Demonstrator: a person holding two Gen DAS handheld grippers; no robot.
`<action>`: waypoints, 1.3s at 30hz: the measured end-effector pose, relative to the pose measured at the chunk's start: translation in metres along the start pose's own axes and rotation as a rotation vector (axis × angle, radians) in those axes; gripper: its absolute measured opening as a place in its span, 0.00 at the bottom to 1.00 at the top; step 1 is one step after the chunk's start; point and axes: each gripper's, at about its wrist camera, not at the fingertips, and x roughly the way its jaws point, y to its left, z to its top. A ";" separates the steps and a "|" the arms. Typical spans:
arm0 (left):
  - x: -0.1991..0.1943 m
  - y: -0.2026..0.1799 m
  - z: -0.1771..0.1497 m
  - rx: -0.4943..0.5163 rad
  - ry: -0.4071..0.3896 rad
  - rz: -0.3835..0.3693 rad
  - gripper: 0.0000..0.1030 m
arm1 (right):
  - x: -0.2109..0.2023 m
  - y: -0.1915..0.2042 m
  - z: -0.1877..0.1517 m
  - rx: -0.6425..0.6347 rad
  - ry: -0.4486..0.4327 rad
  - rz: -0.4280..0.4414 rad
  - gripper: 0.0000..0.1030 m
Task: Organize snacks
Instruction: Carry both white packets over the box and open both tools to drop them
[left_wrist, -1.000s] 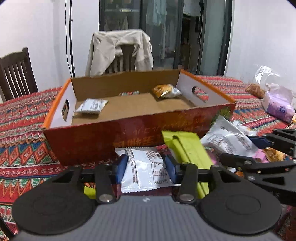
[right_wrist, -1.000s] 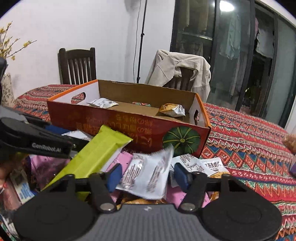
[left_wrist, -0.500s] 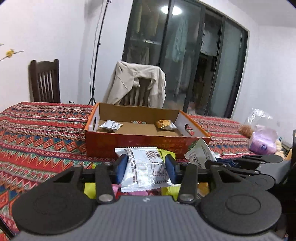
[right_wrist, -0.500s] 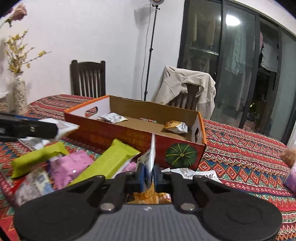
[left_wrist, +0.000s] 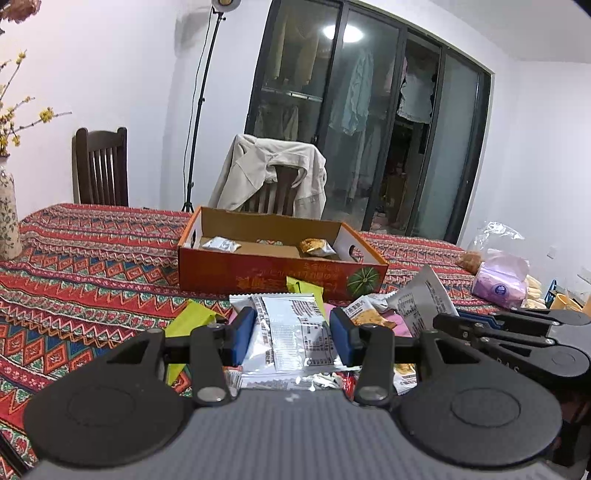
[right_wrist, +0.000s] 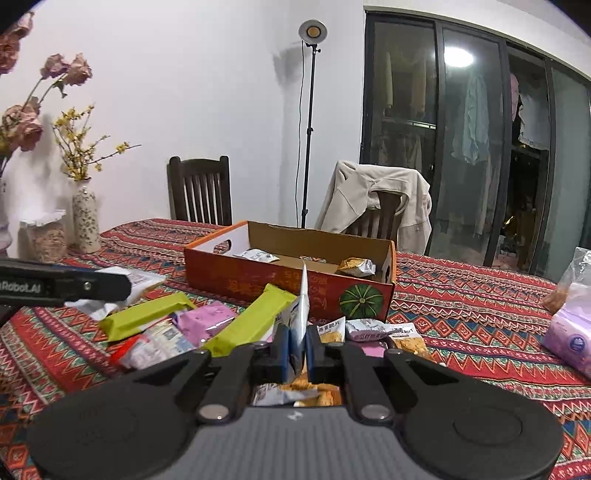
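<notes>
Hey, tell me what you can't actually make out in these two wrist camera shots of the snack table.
- Left wrist view: the left gripper body covers the near edge of the silver snack packet between its fingers.
- Right wrist view: the white foil packet in the right gripper shows edge-on; its face is unreadable.
- Both views: the orange cardboard box front wall hides part of its floor.
- Packet print is too small to read.

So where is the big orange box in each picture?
Left wrist view: the orange box sits in the middle, just beyond the silver packet held in the left claw.
Right wrist view: the box is in the middle too, behind the packet pinched in the right claw.
Shared landmark: the green pumpkin picture on the box's front right corner.
</notes>
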 end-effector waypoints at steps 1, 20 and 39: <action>-0.001 0.000 0.001 0.000 -0.004 0.001 0.44 | -0.003 0.000 0.000 0.001 -0.004 0.000 0.09; 0.233 0.055 0.145 0.048 0.106 -0.033 0.45 | 0.148 -0.058 0.127 0.014 -0.001 0.101 0.09; 0.396 0.078 0.154 -0.004 0.333 0.040 0.69 | 0.402 -0.092 0.136 0.209 0.423 0.059 0.27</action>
